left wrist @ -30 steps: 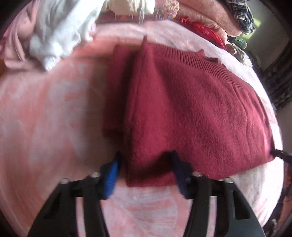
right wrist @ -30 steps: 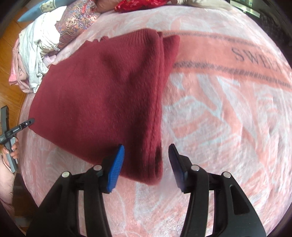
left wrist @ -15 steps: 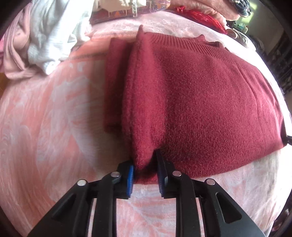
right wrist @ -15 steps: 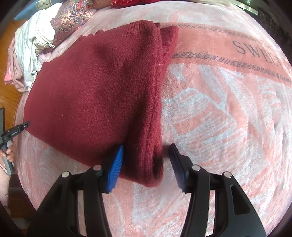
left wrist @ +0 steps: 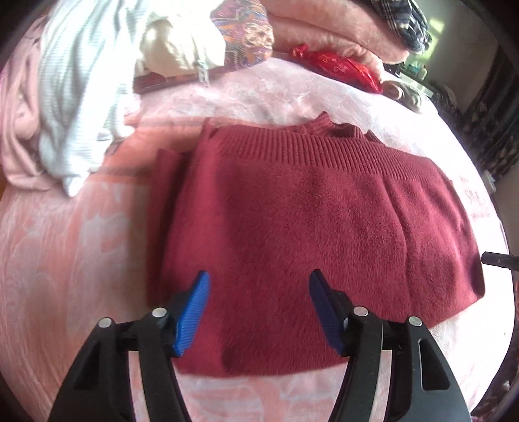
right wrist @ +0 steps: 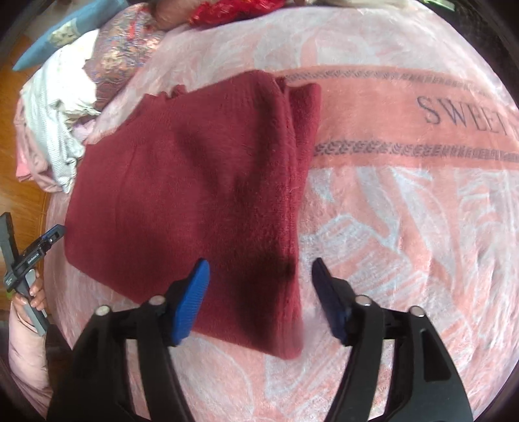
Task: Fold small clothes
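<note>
A dark red knitted sweater (left wrist: 308,233) lies folded flat on the pink blanket (left wrist: 81,243). Its ribbed hem is at the far side in the left wrist view. My left gripper (left wrist: 259,308) is open and empty, hovering above the sweater's near edge. In the right wrist view the same sweater (right wrist: 194,194) lies with its folded edge to the right. My right gripper (right wrist: 259,295) is open and empty above the sweater's near right corner, casting a shadow on it. The left gripper's tool (right wrist: 29,256) shows at the far left.
A pile of white, pink and patterned clothes (left wrist: 81,81) lies at the back left of the bed. A red shiny bag (left wrist: 337,65) and folded pink fabric (left wrist: 324,26) lie at the back. The blanket (right wrist: 405,227) has bare room to the sweater's right. Wooden floor (right wrist: 19,130) lies beyond.
My left gripper was shut on the sweater's near edge half a second ago; it has let go, opened and risen. The sweater now lies flatter. My right gripper lifted slightly.
</note>
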